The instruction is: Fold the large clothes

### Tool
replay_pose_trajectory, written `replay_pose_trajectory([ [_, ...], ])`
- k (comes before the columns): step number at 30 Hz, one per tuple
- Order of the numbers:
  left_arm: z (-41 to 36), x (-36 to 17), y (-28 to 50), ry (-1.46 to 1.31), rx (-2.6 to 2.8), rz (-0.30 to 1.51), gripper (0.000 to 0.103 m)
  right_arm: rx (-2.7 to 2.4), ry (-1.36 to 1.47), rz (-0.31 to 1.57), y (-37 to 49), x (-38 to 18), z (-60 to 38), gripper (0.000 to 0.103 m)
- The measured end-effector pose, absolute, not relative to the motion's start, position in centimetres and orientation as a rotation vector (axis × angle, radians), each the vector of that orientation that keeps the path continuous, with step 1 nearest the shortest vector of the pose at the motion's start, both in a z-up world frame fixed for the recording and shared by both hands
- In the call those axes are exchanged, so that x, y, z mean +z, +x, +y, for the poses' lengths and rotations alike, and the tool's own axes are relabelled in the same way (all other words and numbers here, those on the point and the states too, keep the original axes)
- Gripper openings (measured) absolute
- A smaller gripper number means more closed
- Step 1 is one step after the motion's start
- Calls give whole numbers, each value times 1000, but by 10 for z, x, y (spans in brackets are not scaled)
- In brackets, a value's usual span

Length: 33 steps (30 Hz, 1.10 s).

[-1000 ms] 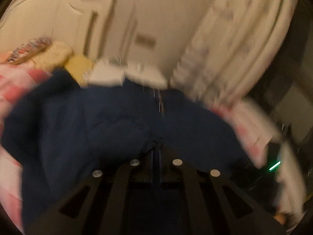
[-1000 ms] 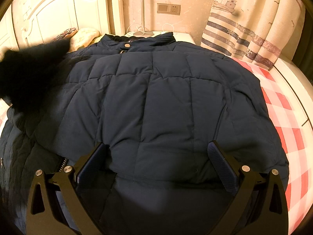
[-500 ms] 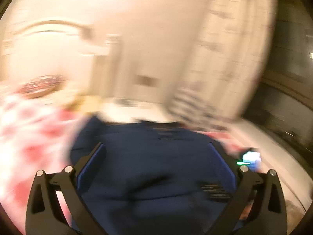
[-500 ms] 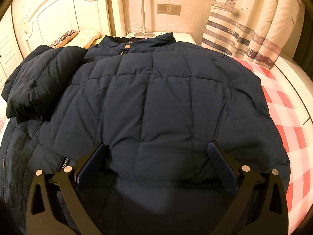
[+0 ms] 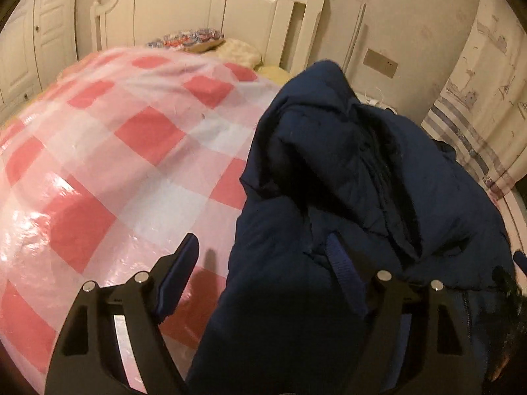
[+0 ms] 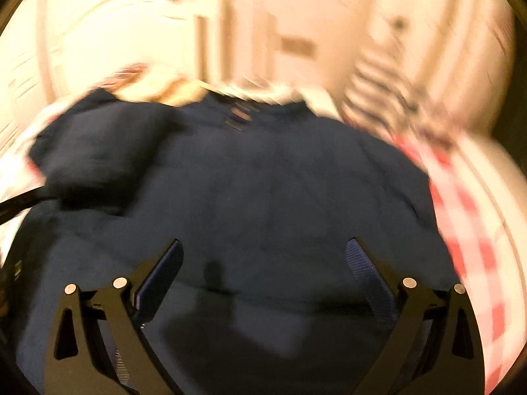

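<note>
A dark navy padded jacket lies on a bed with a red and white checked cover. In the left wrist view its left sleeve is folded over onto the body. My left gripper is open and empty at the jacket's left edge, one finger over the cover and the other over the jacket. In the blurred right wrist view the jacket fills the middle, with the folded sleeve at the upper left. My right gripper is open and empty just above the jacket's lower part.
A white headboard and pillows stand at the head of the bed. A striped curtain hangs to the right. The checked cover also shows at the right in the right wrist view.
My left gripper has let go of the sleeve, opened and swung to the jacket's left edge. The sleeve now rests folded on the body. My right gripper has begun moving, blurring its view.
</note>
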<state>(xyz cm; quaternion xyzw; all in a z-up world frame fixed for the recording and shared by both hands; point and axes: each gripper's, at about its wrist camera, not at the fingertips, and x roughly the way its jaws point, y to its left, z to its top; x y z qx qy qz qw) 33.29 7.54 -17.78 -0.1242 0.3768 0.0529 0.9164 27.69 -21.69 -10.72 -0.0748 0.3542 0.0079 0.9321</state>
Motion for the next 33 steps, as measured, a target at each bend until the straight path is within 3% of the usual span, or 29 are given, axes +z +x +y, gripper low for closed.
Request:
replay_pose_trajectory([
  [2,76,-180,333,-258,109,778,84,85,-248,709,279,-105,-185,94],
  [5,78,-183,331,-260,107,797,92,134,-376,699,297,-109,-141,84],
  [13,79,-186,333,-256,102,823,98,208,-516,731,346,-123,-82,83],
  [14,79,-186,334,-257,102,823,98,225,-489,738,349,-122,-84,72],
  [15,80,-186,334,-257,101,823,98,255,-417,735,349,-116,-93,67],
  [17,80,-186,333,-259,99,821,98,301,-265,704,344,-102,-110,45],
  [19,79,-185,333,-259,100,821,98,342,-30,667,337,-84,-147,35],
  [23,80,-185,333,-260,95,828,98,341,385,559,309,-64,-231,33],
  [26,80,-185,334,-257,97,832,99,362,679,596,299,-87,-296,34],
  [33,79,-184,334,-255,96,834,99,137,875,764,299,-157,-366,35],
])
